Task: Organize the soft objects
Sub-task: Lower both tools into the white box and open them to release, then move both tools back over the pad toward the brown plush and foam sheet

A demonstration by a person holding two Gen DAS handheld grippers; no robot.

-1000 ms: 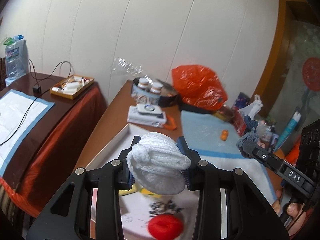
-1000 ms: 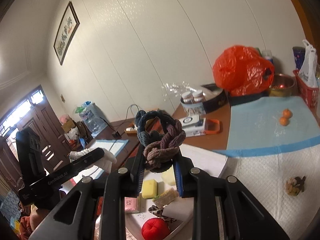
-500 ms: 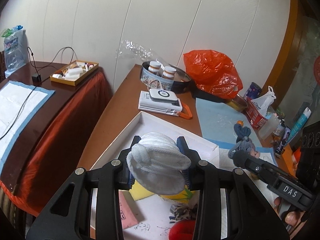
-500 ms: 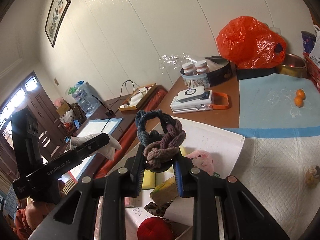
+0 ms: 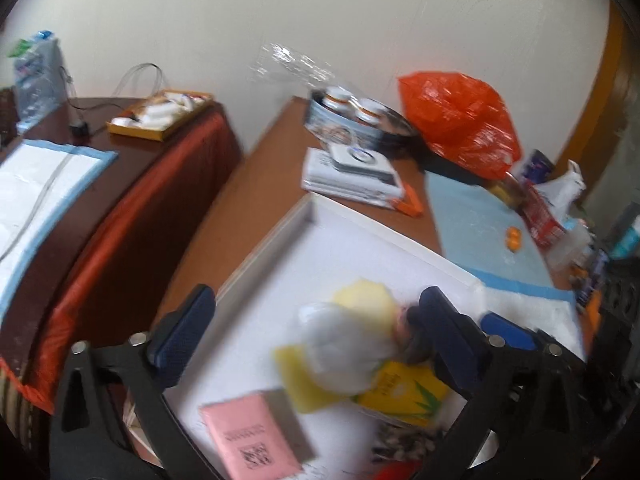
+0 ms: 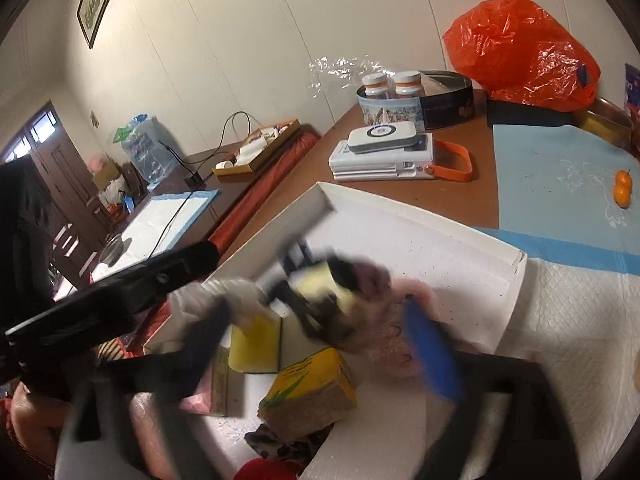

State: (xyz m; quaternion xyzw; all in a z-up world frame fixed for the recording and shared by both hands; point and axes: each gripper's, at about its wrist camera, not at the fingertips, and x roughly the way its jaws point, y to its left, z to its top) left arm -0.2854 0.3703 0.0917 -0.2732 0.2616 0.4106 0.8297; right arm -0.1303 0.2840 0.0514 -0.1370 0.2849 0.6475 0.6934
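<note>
Both views are blurred by motion. My left gripper (image 5: 316,332) is open over the white tray (image 5: 360,240); the white knitted ball (image 5: 344,352) lies loose in the tray between the spread fingers, on yellow sponges (image 5: 364,296). My right gripper (image 6: 320,332) is open too; the dark braided knit ring (image 6: 352,280) sits in the tray (image 6: 440,224) against a pink plush (image 6: 400,332), clear of the blue pad (image 6: 432,352). The left gripper's body (image 6: 120,292) reaches in from the left.
The tray also holds a pink card packet (image 5: 256,440), a yellow-wrapped block (image 6: 312,388), a leopard-print piece (image 6: 280,444) and a red plush (image 6: 264,470). Behind it are a stack of white devices (image 6: 384,156), a round tin (image 6: 416,96), an orange bag (image 6: 520,40) and two small oranges (image 6: 623,188).
Both grippers have dropped toward the tray and opened. The white ball and the braided ring, held a moment ago, now lie in the tray.
</note>
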